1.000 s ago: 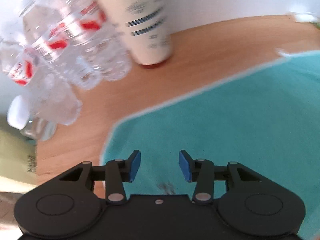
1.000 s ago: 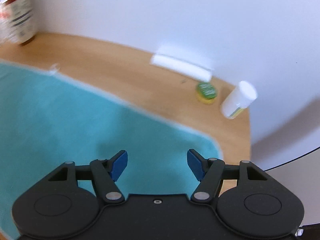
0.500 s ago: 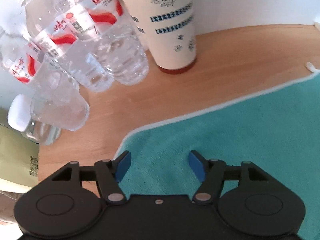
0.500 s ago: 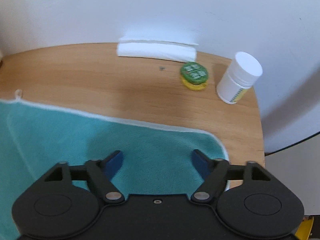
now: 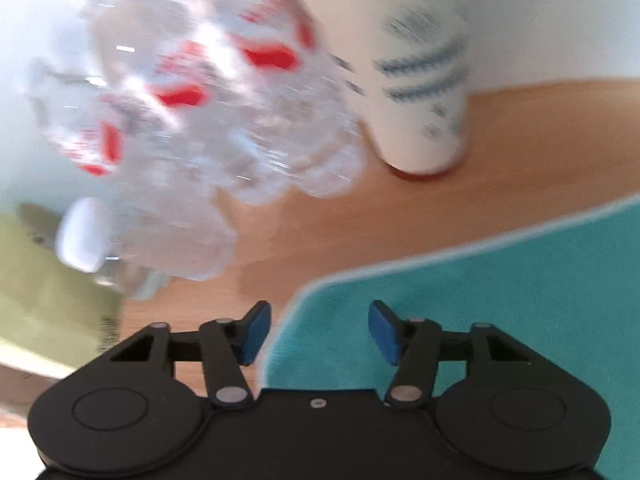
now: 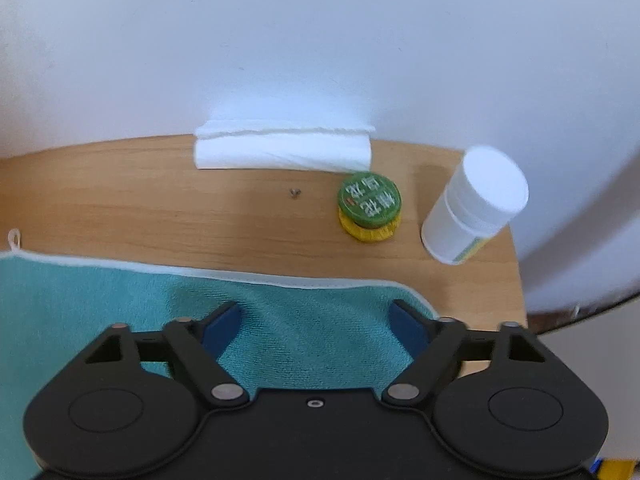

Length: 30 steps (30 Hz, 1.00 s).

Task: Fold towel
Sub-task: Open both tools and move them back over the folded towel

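A teal towel (image 5: 500,312) with a pale hem lies flat on the wooden table (image 5: 520,152). My left gripper (image 5: 318,330) is open and empty, over the towel's far left corner; its left finger hangs over bare wood. In the right wrist view the towel (image 6: 120,304) fills the lower left. My right gripper (image 6: 316,322) is open and empty, above the towel's far right corner. A small hanging loop (image 6: 14,237) sticks out of the far hem.
Several clear water bottles (image 5: 192,120) with red labels and a tall white cup (image 5: 416,80) stand past the left corner. A folded white cloth (image 6: 282,152), a green-lidded tin (image 6: 369,206) and a white pill bottle (image 6: 474,206) sit near the wall (image 6: 320,40).
Both grippers have moved outward toward the towel's far corners and come lower and closer to it. The left view is blurred from motion. Both stay open.
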Available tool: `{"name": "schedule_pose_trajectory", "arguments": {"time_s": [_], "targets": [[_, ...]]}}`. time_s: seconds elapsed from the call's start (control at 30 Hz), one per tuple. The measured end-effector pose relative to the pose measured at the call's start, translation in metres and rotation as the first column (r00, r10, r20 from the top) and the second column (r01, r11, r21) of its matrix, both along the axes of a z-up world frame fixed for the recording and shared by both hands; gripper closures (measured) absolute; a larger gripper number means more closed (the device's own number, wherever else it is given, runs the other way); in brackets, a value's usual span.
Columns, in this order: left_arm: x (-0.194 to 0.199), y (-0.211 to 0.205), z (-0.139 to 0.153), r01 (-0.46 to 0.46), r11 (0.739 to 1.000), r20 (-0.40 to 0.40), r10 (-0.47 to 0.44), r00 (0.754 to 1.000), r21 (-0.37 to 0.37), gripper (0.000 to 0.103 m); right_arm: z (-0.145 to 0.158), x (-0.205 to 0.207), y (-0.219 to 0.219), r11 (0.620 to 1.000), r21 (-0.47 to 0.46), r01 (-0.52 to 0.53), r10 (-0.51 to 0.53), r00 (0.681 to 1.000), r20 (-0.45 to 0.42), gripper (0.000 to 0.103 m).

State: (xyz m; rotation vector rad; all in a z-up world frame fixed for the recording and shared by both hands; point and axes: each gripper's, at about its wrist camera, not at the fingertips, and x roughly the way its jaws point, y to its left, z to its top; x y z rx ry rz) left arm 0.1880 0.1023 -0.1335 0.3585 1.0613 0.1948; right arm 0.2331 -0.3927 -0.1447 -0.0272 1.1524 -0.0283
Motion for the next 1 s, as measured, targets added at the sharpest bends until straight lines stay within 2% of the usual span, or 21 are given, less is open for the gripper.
{"name": "schedule_pose_trajectory", "arguments": {"time_s": [0.03, 0.13, 0.23, 0.3, 0.5, 0.7, 0.8, 0.93, 1.0], "targets": [[-0.005, 0.002, 0.009, 0.004, 0.999, 0.014, -0.004, 1.000, -0.038, 0.047, 0.005, -0.004, 0.001, 1.000, -0.007, -0.003, 0.003, 1.000, 0.014, 0.030], [-0.021, -0.002, 0.021, 0.035, 0.998, 0.042, -0.033, 0.999, -0.051, 0.047, 0.020, -0.019, 0.003, 0.998, 0.045, -0.040, 0.039, 0.999, 0.025, 0.030], [-0.030, 0.000, 0.010, 0.043, 0.993, 0.039, -0.039, 0.998, -0.112, 0.047, 0.025, -0.035, 0.006, 0.997, 0.046, -0.060, 0.057, 0.997, 0.048, 0.030], [-0.034, -0.005, -0.001, 0.049, 0.994, 0.022, -0.047, 0.999, -0.103, 0.047, 0.019, -0.041, -0.001, 0.994, 0.106, -0.013, 0.010, 0.999, 0.033, 0.030], [-0.028, -0.003, -0.026, 0.052, 0.994, -0.010, -0.054, 0.999, -0.100, 0.047, 0.008, -0.042, -0.002, 0.996, 0.083, -0.014, 0.012, 1.000, 0.017, 0.030], [-0.018, 0.007, -0.036, 0.021, 0.996, 0.012, -0.020, 1.000, -0.084, 0.028, 0.001, -0.041, -0.006, 0.998, 0.064, -0.006, 0.005, 1.000, 0.010, 0.026], [-0.013, 0.013, -0.038, 0.010, 0.996, 0.019, -0.008, 1.000, -0.084, 0.017, 0.000, -0.034, -0.012, 0.998, 0.055, 0.011, -0.012, 1.000, 0.019, 0.021], [-0.003, 0.021, -0.039, -0.024, 0.995, 0.012, 0.025, 1.000, -0.099, 0.017, -0.002, -0.023, -0.021, 0.997, 0.053, 0.048, -0.049, 0.998, 0.027, 0.018], [0.000, 0.020, -0.038, -0.031, 0.995, 0.007, 0.031, 0.999, -0.092, 0.023, -0.002, -0.019, -0.023, 0.997, 0.050, 0.059, -0.060, 0.998, 0.023, 0.018]]}}
